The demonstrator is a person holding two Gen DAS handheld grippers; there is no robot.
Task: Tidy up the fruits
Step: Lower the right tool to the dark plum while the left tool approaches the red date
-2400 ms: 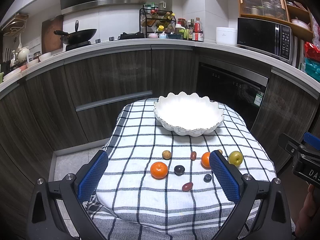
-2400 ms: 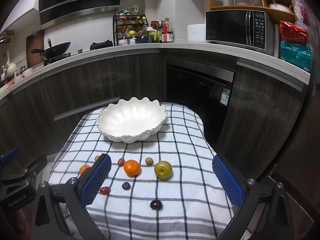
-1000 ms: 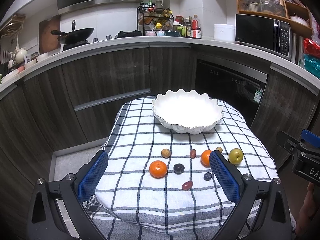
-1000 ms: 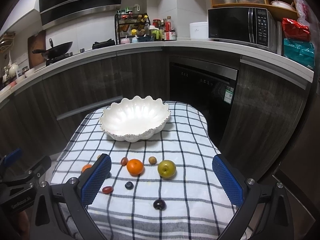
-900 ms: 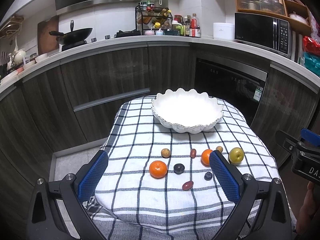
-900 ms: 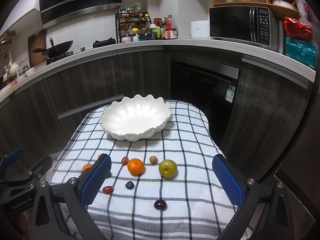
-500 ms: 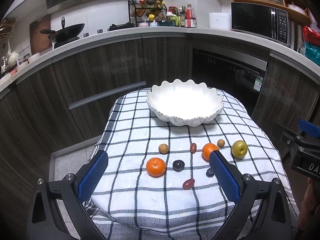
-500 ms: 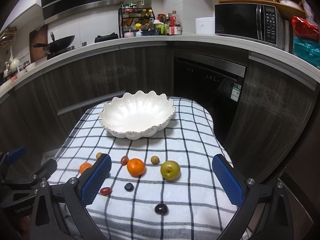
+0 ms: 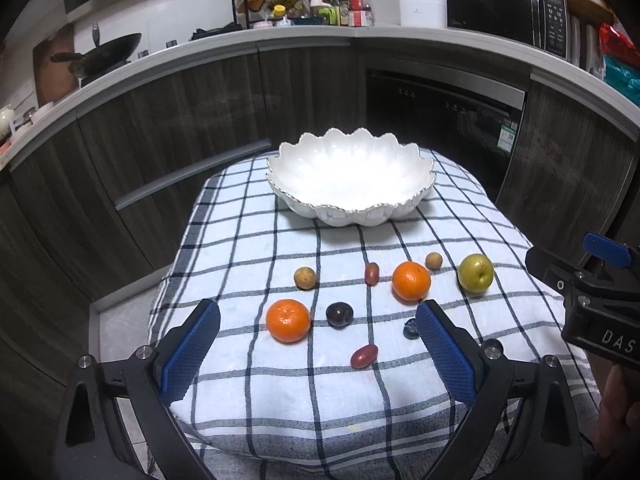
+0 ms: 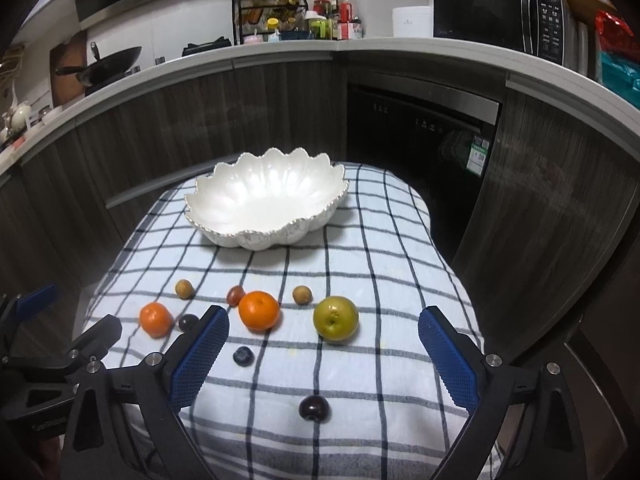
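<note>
A white scalloped bowl [image 9: 280, 196] [image 10: 336, 200] stands empty at the far end of the checked cloth. Several fruits lie loose in front of it: two oranges [image 9: 288, 320] [image 9: 411, 281], a green apple [image 9: 476, 273] [image 10: 335, 323], a dark plum [image 9: 339, 315], a blueberry [image 10: 243, 356], small brown and red fruits. A dark cherry [image 10: 315, 408] lies nearest. My left gripper [image 9: 317, 314] hangs open above the left orange and the plum. My right gripper [image 10: 323, 320] is open with its jaws closing, and the apple and an orange [image 10: 259, 311] lie ahead between its fingers, untouched.
The cloth [image 9: 320, 392] covers a small table with drops on all sides. Dark cabinets and a built-in oven [image 9: 444, 120] curve round behind it. A wok [image 9: 108, 46], a spice rack and a microwave [image 10: 504, 16] stand on the counter.
Both grippers have sunk and come nearer the fruits, which now look larger. The right gripper's fingers stand slightly closer together.
</note>
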